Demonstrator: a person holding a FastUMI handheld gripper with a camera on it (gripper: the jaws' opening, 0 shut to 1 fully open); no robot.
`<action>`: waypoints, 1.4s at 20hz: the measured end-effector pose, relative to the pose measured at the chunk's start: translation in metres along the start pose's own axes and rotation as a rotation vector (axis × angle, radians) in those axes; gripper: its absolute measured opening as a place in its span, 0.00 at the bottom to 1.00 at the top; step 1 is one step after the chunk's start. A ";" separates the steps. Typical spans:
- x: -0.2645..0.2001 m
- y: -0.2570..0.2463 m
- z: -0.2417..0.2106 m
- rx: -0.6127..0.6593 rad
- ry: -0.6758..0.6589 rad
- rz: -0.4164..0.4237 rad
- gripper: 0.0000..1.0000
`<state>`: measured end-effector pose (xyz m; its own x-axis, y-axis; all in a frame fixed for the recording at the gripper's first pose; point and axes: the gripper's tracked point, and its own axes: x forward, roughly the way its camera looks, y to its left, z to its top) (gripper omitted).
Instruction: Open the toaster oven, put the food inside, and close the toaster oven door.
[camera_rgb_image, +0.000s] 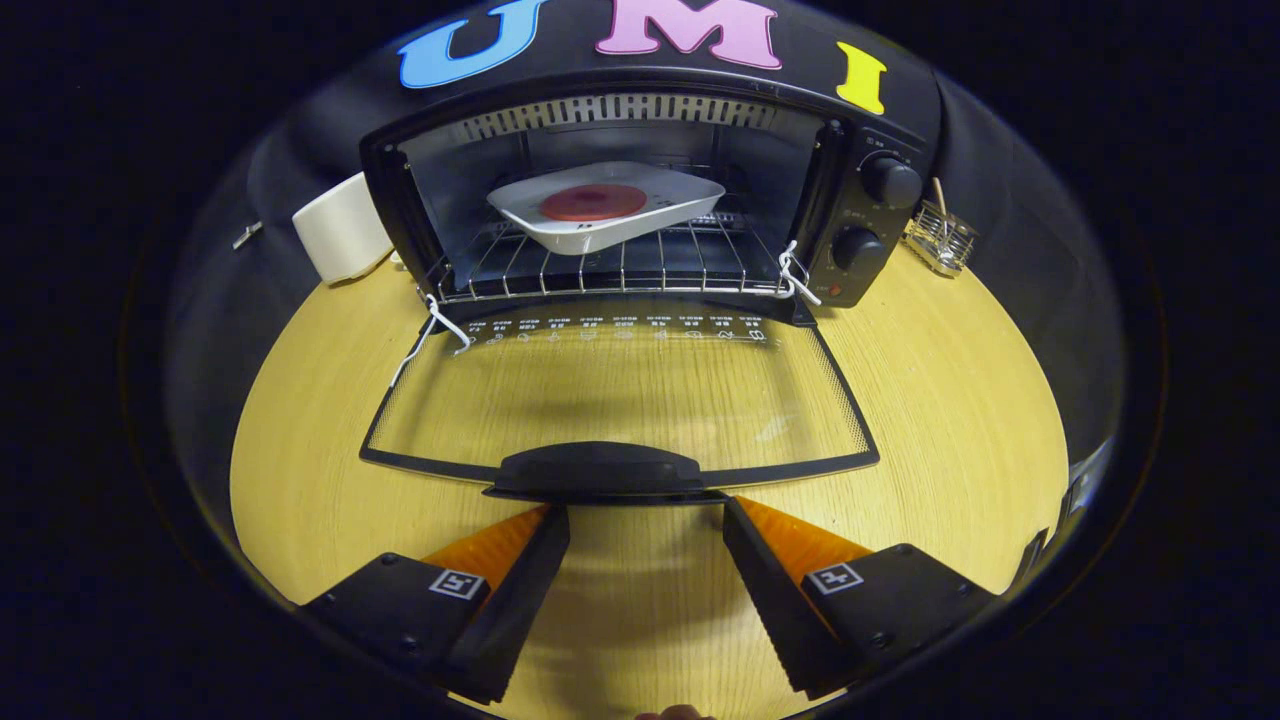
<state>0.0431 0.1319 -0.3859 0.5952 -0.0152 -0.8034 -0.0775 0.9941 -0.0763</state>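
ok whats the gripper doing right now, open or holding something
Hand-held gripper: open, holding nothing; its fingertips sit just below the handle of the lowered toaster oven door.

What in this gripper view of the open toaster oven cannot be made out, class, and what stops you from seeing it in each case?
- Markings around the two knobs: too small to read.
- Print on the glass door: too small.
- White container: its right part is hidden behind the toaster oven.
- What the red food on the white tray is: too small to tell.
- Gripper: open, fingertips tucked under the door handle, contact unclear.
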 end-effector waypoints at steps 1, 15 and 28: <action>-0.002 0.000 0.002 -0.025 -0.009 0.000 1.00; -0.070 -0.003 0.167 0.050 -0.352 0.085 0.99; -0.210 -0.128 0.238 0.074 -0.722 -0.018 0.99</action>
<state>0.1184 0.0335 -0.0673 0.9775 0.0178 -0.2102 -0.0235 0.9994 -0.0248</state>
